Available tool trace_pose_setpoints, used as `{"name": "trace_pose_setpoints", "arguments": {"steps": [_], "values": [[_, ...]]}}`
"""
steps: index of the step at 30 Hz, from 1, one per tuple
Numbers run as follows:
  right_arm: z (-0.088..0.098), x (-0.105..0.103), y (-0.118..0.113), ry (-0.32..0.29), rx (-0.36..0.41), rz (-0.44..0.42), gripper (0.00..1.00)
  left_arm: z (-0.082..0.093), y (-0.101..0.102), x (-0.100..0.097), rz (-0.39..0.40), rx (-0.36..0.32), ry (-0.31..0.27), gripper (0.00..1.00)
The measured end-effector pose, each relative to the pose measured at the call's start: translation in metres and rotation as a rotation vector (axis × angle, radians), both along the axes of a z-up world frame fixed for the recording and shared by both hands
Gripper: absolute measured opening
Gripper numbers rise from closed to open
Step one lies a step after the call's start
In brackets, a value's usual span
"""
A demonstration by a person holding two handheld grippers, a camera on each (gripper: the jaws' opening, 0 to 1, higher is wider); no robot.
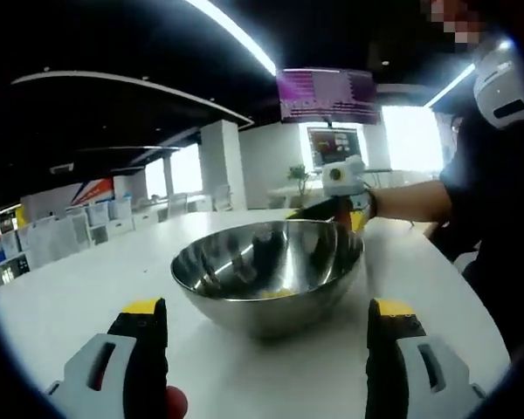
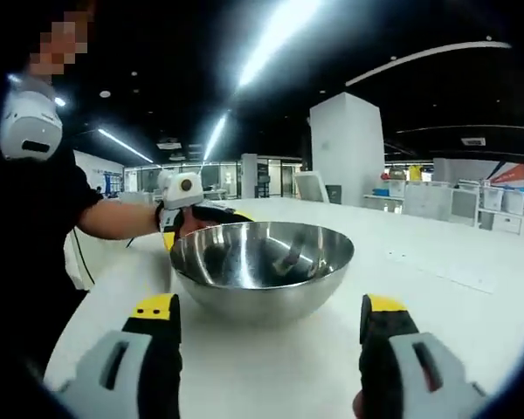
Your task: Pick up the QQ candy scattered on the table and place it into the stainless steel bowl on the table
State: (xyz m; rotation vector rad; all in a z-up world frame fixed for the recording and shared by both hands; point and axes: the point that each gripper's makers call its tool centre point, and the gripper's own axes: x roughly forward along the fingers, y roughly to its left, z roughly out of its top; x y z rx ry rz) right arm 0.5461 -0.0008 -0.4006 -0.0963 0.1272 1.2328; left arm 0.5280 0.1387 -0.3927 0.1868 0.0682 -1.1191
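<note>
Nearest to me in the left gripper view are the yellow-tipped black jaws of my left gripper point(image 1: 271, 321), standing wide apart with nothing between them, resting low over the white round table point(image 1: 87, 297). Just beyond the tips sits the shiny stainless steel bowl point(image 1: 269, 271), upright on the table, and yellowish pieces of QQ candy point(image 1: 275, 293) show at its bottom. Behind the bowl's far rim I see my right gripper point(image 1: 342, 209), held by my hand near the rim; from that side I cannot tell how its jaws stand.

In the right gripper view, the right gripper's point(image 2: 268, 319) own yellow-tipped jaws rise from the bottom, spread wide and holding nothing. The steel bowl point(image 2: 262, 266) sits just past them on the white table point(image 2: 437, 262). Beyond the bowl's left rim, my left gripper point(image 2: 185, 209) shows with my hand around it, close to the rim. My dark sleeve point(image 2: 44, 201) runs along the left edge.
</note>
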Motion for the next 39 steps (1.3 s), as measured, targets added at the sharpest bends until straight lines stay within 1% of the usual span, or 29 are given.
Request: {"name": "trace_pose_setpoints", "arguments": {"steps": [2,3,4,8,9,12,14,18,22,28,31,33,36,39], "values": [[-0.003,0.001,0.006,-0.008,-0.01,0.038,0.86,-0.001,-0.003,0.005,-0.019,-0.02,0.006,0.95],[-0.004,-0.001,0.01,-0.027,-0.017,0.071,0.86,-0.001,-0.006,0.007,-0.034,-0.029,-0.003,0.95],[-0.004,0.0,0.012,-0.027,-0.016,0.083,0.87,-0.002,-0.007,0.007,-0.048,-0.03,-0.008,0.95],[0.001,-0.002,0.024,-0.048,0.005,0.144,0.88,-0.008,-0.011,0.016,-0.081,-0.043,-0.007,0.95],[0.003,-0.003,0.027,-0.052,0.018,0.161,0.89,-0.009,-0.016,0.014,-0.089,-0.049,-0.008,0.95],[0.005,0.0,0.031,-0.053,0.045,0.163,0.92,-0.008,-0.024,0.012,-0.132,-0.076,-0.019,0.96],[0.006,0.002,0.032,-0.05,0.062,0.154,0.95,-0.008,-0.024,0.014,-0.128,-0.085,-0.025,0.96],[0.007,-0.001,0.034,-0.054,0.081,0.14,0.95,-0.007,-0.024,0.013,-0.128,-0.108,-0.034,0.96],[0.008,-0.003,0.036,-0.055,0.086,0.136,0.94,-0.006,-0.024,0.008,-0.125,-0.101,-0.037,0.96],[0.008,-0.011,0.04,-0.056,0.063,0.139,0.93,-0.001,-0.021,0.002,-0.123,-0.082,-0.056,0.96],[0.016,-0.013,0.041,-0.051,0.098,0.139,0.93,0.005,-0.019,-0.001,-0.122,-0.103,-0.05,0.96],[0.019,-0.013,0.042,-0.058,0.103,0.139,0.93,0.007,-0.019,-0.002,-0.12,-0.106,-0.049,0.96],[0.022,-0.012,0.043,-0.067,0.096,0.142,0.93,0.011,-0.02,-0.002,-0.116,-0.093,-0.062,0.96],[0.029,-0.005,0.042,-0.077,0.1,0.147,0.93,0.022,-0.021,0.002,-0.108,-0.082,-0.082,0.96]]}}
